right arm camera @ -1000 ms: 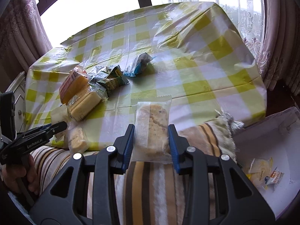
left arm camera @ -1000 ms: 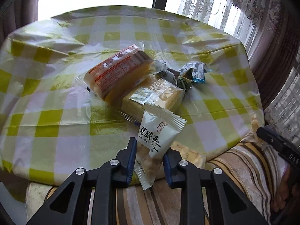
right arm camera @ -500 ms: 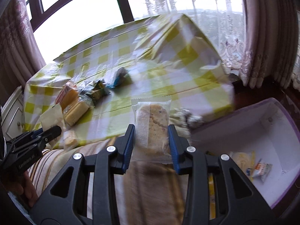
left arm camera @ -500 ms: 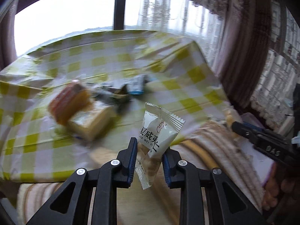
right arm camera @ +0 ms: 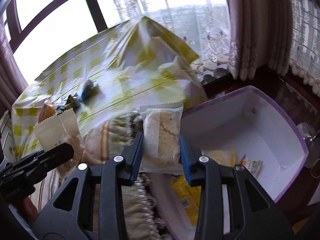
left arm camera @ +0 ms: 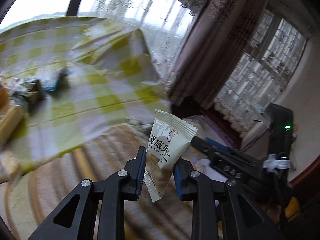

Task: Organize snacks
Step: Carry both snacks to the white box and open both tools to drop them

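Both snacks are in carry toward the box [right arm camera: 260, 120]; the left gripper [left arm camera: 159, 172] is clamped on the white packet [left arm camera: 168, 150], the right gripper [right arm camera: 162, 156] on the biscuit packet [right arm camera: 163, 138] near the box rim; next, I judge, release above the inside.

Your left gripper [left arm camera: 159, 172] clamps a white snack packet [left arm camera: 167, 150] with black characters, held upright and tilted, above a striped cushion [left arm camera: 60, 180]. The yellow-checked tablecloth [left arm camera: 112, 76] sits upper left, blurred, with a few wrappers [left arm camera: 36, 88] lying on it. Your right gripper [left arm camera: 226, 158] shows at right, just past the packet. Curtains [left arm camera: 210, 56] hang behind.
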Demonstrator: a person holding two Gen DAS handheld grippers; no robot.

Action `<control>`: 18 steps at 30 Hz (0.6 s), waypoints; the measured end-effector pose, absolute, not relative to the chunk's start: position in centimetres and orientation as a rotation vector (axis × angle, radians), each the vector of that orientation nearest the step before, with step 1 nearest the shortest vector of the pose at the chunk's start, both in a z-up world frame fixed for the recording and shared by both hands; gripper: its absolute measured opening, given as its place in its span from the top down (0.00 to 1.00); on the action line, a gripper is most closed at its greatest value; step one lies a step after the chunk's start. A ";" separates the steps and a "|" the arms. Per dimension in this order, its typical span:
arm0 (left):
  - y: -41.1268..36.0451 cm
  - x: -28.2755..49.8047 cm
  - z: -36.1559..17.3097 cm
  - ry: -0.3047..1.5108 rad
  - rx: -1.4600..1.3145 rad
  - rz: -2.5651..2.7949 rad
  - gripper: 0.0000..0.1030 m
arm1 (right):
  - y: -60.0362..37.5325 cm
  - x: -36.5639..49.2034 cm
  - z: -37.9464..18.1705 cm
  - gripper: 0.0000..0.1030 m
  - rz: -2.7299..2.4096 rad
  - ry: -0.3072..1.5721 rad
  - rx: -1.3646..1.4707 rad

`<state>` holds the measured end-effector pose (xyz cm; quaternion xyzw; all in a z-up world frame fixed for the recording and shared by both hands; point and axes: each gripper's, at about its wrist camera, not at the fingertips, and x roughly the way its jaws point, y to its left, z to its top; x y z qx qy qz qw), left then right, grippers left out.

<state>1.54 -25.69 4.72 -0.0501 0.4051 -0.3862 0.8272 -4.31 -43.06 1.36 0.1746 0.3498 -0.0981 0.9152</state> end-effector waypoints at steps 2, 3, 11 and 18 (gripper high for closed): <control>-26.9 1.3 4.7 0.868 -0.117 -0.866 0.70 | -43.9 -4.6 1.3 0.61 -0.229 0.725 0.368; -27.5 1.1 4.7 0.872 -0.121 -0.892 0.67 | -44.3 -4.7 1.2 0.61 -0.251 0.726 0.373; -26.2 1.6 5.0 0.851 -0.189 -0.828 0.22 | -46.5 -5.5 1.7 0.19 -0.346 0.692 0.389; -22.2 1.2 5.4 0.754 -0.252 -0.639 0.22 | -46.0 -5.9 2.8 0.11 -0.424 0.613 0.307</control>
